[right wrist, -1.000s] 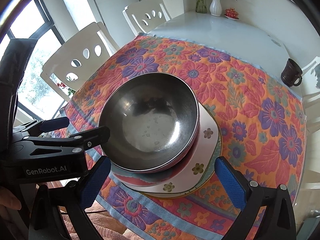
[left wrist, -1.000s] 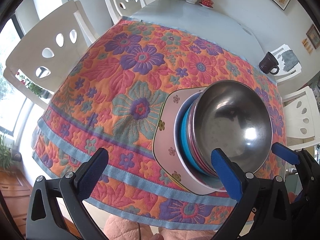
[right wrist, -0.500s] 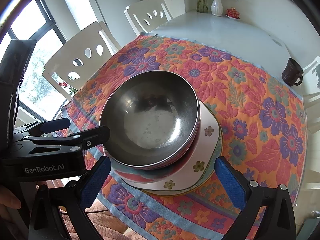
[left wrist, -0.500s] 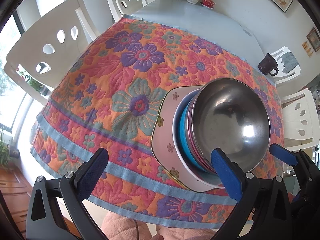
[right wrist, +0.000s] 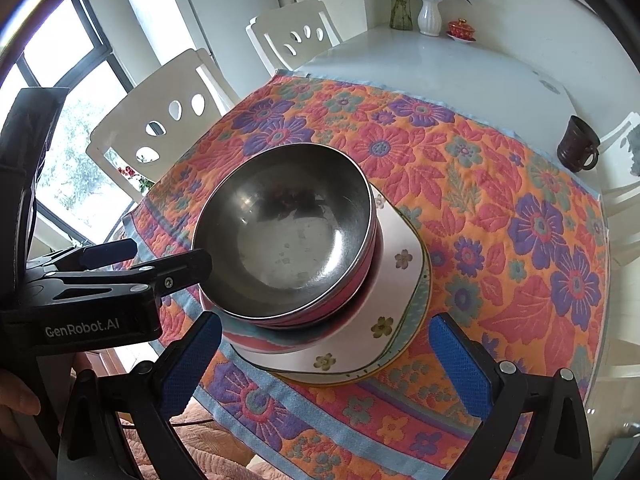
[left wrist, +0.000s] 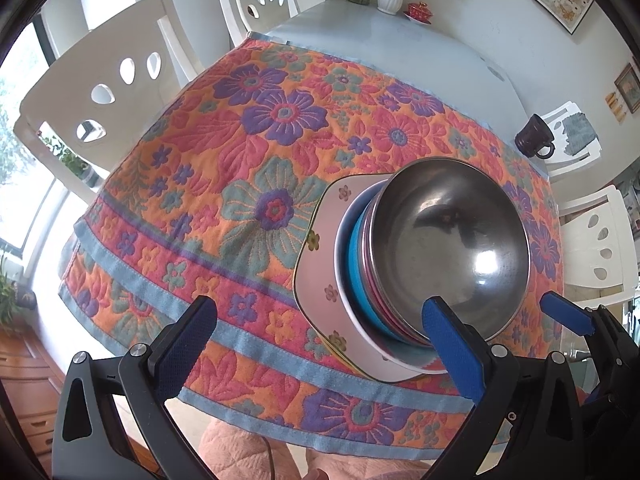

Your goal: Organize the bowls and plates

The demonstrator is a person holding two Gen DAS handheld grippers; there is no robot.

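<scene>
1. Toward the lower right of the left wrist frame, a stack of dishes is sitting on the floral tablecloth (left wrist: 256, 184): a steel bowl (left wrist: 452, 240) is nesting on top, mouth facing up, over a blue bowl (left wrist: 356, 264) and a pink-rimmed one, all resting on a square flowered plate (left wrist: 320, 264).
2. Judging by this, the gathering is looking largely done; no other loose plates or bowls are showing on the cloth, so little seems to be left beyond perhaps squaring up or moving the stack.
3. Being round, the bowls are showing no long axis; in the right wrist frame the steel bowl (right wrist: 288, 232) is sitting off-centre toward the plate's (right wrist: 400, 280) upper left, and the plate's corner is pointing toward the lower centre.
4. Both claws are standing wide and holding nothing: the left gripper (left wrist: 320, 340) is hovering just beside the stack's near edge, and the right gripper (right wrist: 320, 360) is framing the stack from the near side.
5. At the right edge of both frames, a dark mug (right wrist: 578, 148) is standing well apart from the stack.
</scene>
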